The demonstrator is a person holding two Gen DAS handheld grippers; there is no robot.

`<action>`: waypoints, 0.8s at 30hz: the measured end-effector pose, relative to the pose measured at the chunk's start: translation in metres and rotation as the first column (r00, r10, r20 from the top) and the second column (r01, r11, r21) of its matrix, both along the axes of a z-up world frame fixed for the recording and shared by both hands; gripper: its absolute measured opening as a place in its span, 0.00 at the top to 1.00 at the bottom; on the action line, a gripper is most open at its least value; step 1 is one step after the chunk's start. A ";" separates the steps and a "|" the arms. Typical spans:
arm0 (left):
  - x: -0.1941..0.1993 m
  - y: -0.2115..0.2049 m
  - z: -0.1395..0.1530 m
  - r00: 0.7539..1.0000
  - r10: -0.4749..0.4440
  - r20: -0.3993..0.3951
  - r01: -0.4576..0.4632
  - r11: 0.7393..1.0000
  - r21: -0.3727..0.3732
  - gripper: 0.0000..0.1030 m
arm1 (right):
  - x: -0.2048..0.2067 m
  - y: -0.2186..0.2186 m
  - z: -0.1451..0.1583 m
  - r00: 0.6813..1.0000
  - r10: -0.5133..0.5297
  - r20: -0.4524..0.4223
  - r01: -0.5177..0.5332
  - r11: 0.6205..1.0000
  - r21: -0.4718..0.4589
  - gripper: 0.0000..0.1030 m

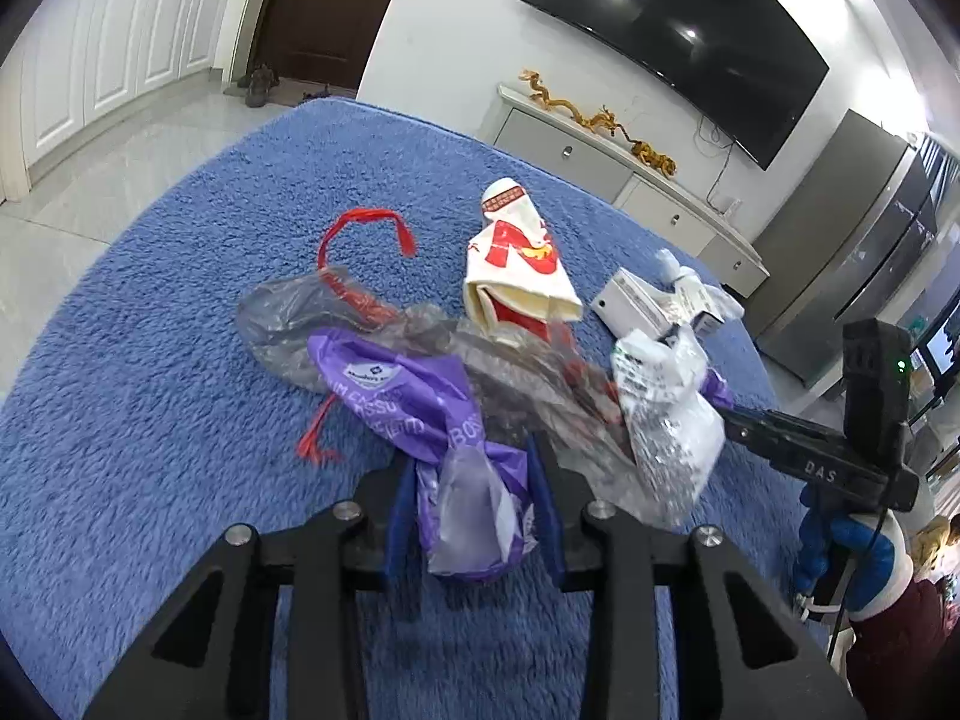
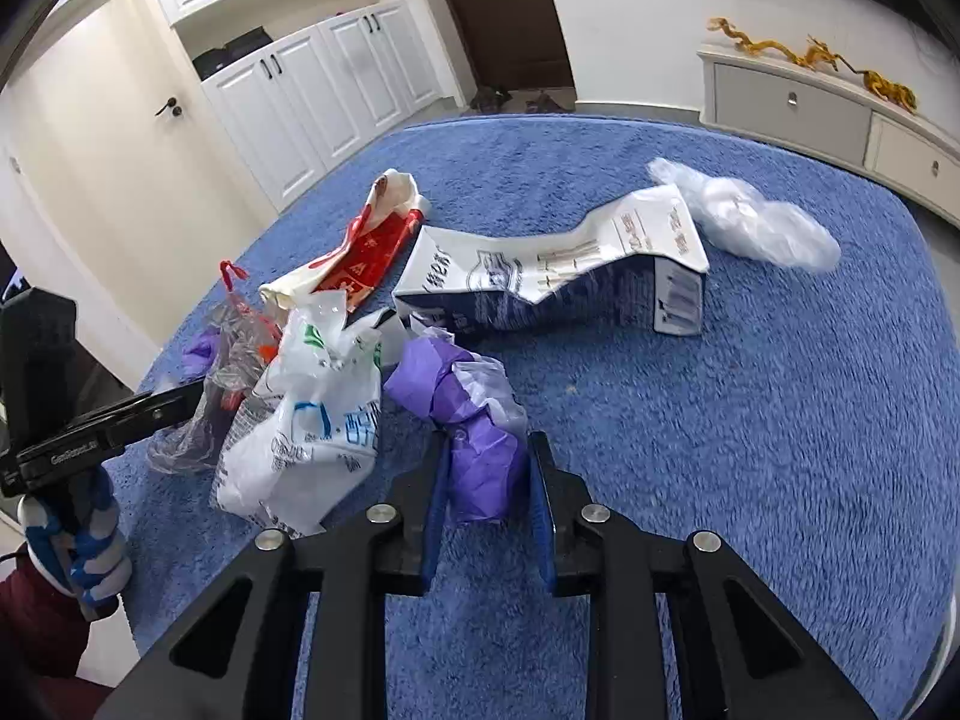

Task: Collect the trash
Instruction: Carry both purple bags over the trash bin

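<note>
Trash lies on a blue shaggy carpet [image 1: 150, 312]. My left gripper [image 1: 477, 462] is shut on one end of a purple plastic bag [image 1: 414, 402]. My right gripper [image 2: 486, 462] is shut on the other end of the purple bag [image 2: 474, 414]. A white printed plastic bag [image 2: 312, 420] and clear film with red drawstrings [image 1: 360, 300] hang from it. A red and white paper cup sleeve [image 1: 519, 258], a crushed blue and white milk carton [image 2: 558, 282] and a clear crumpled bag [image 2: 750, 216] lie beyond.
The blue carpet also shows in the right wrist view [image 2: 750, 420]. A white TV cabinet [image 1: 630, 174] with a golden dragon ornament stands under a wall TV [image 1: 678, 30]. White cupboards [image 2: 336, 78] and a dark door [image 2: 498, 12] are at the back.
</note>
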State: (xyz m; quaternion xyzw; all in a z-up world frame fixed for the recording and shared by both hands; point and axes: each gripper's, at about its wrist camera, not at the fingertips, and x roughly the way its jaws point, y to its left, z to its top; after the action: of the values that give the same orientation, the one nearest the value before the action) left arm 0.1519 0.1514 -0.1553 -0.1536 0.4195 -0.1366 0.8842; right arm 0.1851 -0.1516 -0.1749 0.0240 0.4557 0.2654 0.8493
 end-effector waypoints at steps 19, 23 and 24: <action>-0.071 -0.053 0.063 0.983 -0.092 0.160 0.075 0.991 0.109 0.69 | -0.086 -0.110 0.045 0.972 -0.210 0.105 0.196 0.972 0.133 0.80; -0.074 -0.087 0.068 0.972 -0.173 0.161 0.153 0.980 0.130 0.69 | -0.109 -0.151 0.049 0.946 -0.303 0.115 0.284 0.946 0.156 0.80; -0.074 -0.097 0.069 0.968 -0.195 0.160 0.175 0.976 0.133 0.69 | -0.116 -0.163 0.049 0.937 -0.330 0.116 0.310 0.937 0.163 0.80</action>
State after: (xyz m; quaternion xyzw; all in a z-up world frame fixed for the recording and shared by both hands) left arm 0.0781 0.0544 -0.0865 -0.0491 0.3616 -0.2063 0.9079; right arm 0.0688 -0.3146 -0.1255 0.1396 0.3639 0.1563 0.9075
